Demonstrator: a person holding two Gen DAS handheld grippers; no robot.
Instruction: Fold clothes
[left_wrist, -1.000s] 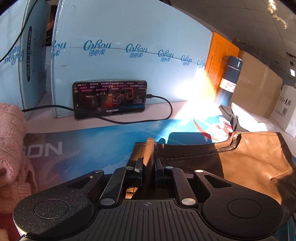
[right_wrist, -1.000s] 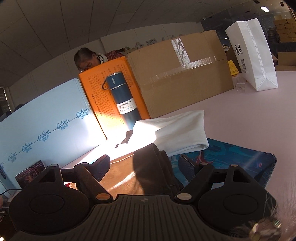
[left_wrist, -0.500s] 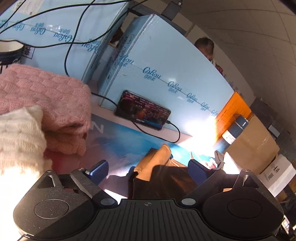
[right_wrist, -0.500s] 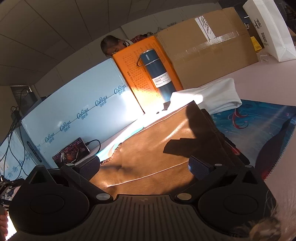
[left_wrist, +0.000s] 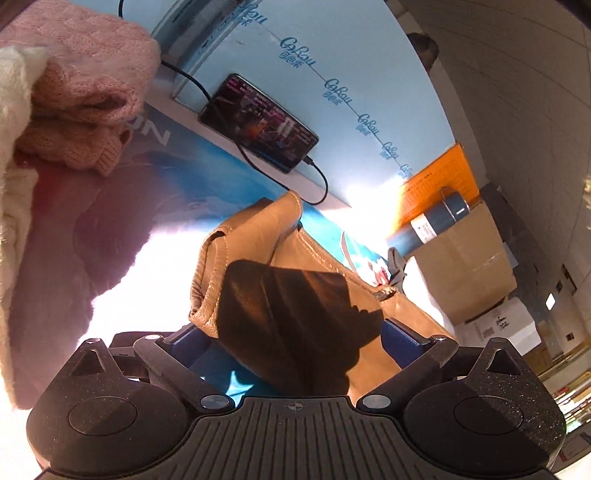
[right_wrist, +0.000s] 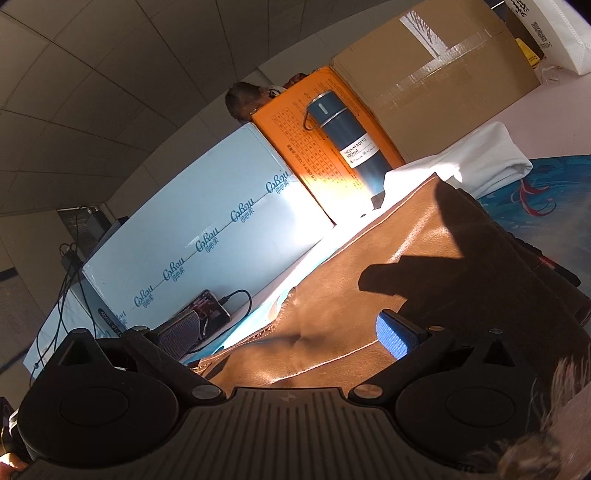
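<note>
left gripper (left_wrist: 291, 334): jaws wide and opening further – the folded edge of the brown leather garment (left_wrist: 295, 280) sits between the blue pads, neither pad pressing on it
right gripper (right_wrist: 288, 332): jaws wide, nothing clamped – garment surface (right_wrist: 388, 273) lies under and between the fingers
garment: brown leather, folded, flat on the blue printed mat (left_wrist: 207, 184), part sunlit, part in shadow
pink knit sweater (left_wrist: 81, 92): left of the garment, stacked with a cream knit (left_wrist: 14, 110)
phone (left_wrist: 258, 123): beyond the garment, propped on the light blue box (left_wrist: 332, 55), cable plugged in
bottle (right_wrist: 347, 142): dark blue, past the garment's far edge, against the orange box (right_wrist: 299, 147)
white folded cloth (right_wrist: 487, 155): just beyond the garment, right of the bottle
cardboard box (right_wrist: 436, 74): behind the white cloth
</note>
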